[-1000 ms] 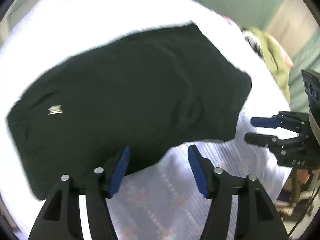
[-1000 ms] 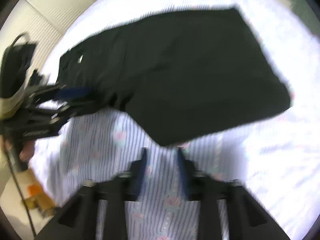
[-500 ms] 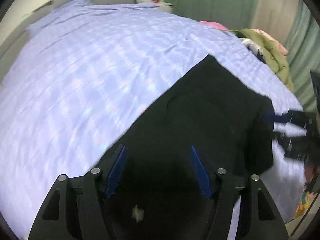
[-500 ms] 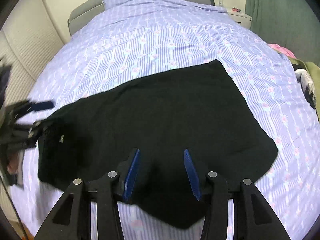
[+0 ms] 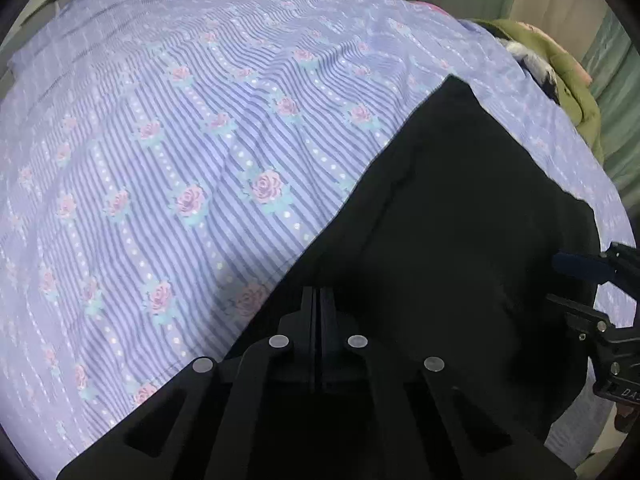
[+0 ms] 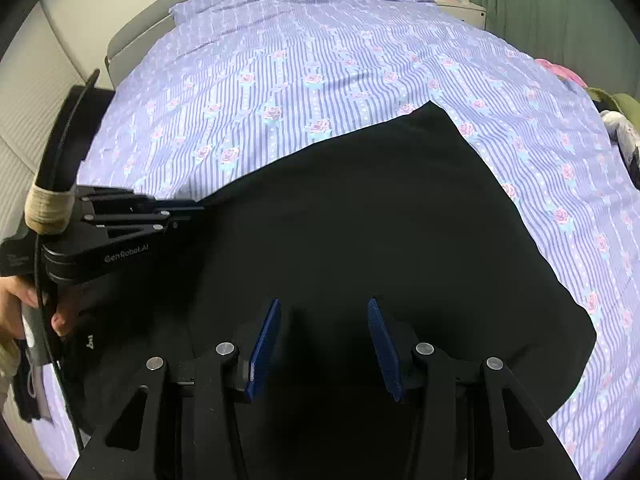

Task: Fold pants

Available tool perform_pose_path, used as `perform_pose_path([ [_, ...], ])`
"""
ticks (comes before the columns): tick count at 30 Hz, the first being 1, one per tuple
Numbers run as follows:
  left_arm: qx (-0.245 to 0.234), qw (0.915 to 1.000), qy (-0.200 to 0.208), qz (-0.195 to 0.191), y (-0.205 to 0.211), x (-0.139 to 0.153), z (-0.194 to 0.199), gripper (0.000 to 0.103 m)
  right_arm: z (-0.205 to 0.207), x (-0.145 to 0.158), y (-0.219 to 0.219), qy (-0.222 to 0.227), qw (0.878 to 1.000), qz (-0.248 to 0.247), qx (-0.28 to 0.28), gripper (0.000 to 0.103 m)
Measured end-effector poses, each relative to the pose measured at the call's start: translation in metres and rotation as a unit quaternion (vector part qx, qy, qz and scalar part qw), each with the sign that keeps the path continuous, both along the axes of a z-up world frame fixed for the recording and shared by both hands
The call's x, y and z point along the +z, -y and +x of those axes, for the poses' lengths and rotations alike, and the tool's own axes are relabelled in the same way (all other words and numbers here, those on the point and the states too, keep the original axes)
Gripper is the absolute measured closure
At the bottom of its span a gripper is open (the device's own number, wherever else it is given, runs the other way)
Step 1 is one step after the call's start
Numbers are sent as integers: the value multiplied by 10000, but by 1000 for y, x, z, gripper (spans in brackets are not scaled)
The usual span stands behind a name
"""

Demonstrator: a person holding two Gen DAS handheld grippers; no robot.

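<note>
Black pants (image 6: 380, 216) lie spread on the bed, also filling the lower right of the left wrist view (image 5: 460, 208). My left gripper (image 5: 319, 292) is shut with its jaws pressed together on the pants' left edge; it also shows at the left of the right wrist view (image 6: 196, 214). My right gripper (image 6: 322, 312) is open, its blue pads (image 6: 266, 340) low over the near part of the pants; it shows at the right edge of the left wrist view (image 5: 560, 280).
The bed has a purple striped sheet with roses (image 5: 180, 140). A green garment pile (image 5: 560, 64) lies at the far right of the bed. A grey headboard (image 6: 168, 12) and a nightstand (image 6: 460, 4) stand at the far end.
My left gripper has closed on the pants' edge. Both grippers have come down closer to the pants. The right gripper stays open.
</note>
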State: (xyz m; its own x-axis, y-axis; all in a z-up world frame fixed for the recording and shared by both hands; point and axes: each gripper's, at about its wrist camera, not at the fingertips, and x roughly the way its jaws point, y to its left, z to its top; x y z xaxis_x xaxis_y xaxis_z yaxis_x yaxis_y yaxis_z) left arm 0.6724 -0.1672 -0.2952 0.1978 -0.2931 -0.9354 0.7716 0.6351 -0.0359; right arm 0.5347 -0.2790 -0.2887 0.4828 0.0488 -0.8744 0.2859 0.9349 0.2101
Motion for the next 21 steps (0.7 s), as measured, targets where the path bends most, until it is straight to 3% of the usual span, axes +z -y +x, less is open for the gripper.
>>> perform_pose_path([
  [4,227,9995,205,53,1,5,10,100,2,1,4,42,10000,48,-21,56],
  [6,189,9997,116,59,2,3,13,99,5,0,6,52,10000,75,-37,56],
  [9,196,9996,47,190,4,2,12,94,1,2,9,62,10000,55,-35,56],
  [11,435,9990,14,37,-4,10,9,84,-7,5,13,41,9999,28,-114,56],
  [13,790,9962,38,-377,-28,30,1,56,-16,9,14,57,9997,-29,-221,56],
  [14,1059,9925,93,-609,-47,42,-7,52,-23,13,14,69,9996,-72,-282,56],
  [16,1477,9853,214,-836,-86,58,-27,47,-35,23,8,72,9993,-184,-320,56],
  [18,1806,9797,383,-776,-121,67,-45,45,-41,30,-4,76,9995,-200,-242,55],
  [20,2090,9745,506,-637,-157,71,-64,45,-45,37,-25,97,9999,-116,-64,44],
  [21,2245,9716,559,-505,-176,72,-72,45,-47,39,-33,119,9999,-98,25,43],
])
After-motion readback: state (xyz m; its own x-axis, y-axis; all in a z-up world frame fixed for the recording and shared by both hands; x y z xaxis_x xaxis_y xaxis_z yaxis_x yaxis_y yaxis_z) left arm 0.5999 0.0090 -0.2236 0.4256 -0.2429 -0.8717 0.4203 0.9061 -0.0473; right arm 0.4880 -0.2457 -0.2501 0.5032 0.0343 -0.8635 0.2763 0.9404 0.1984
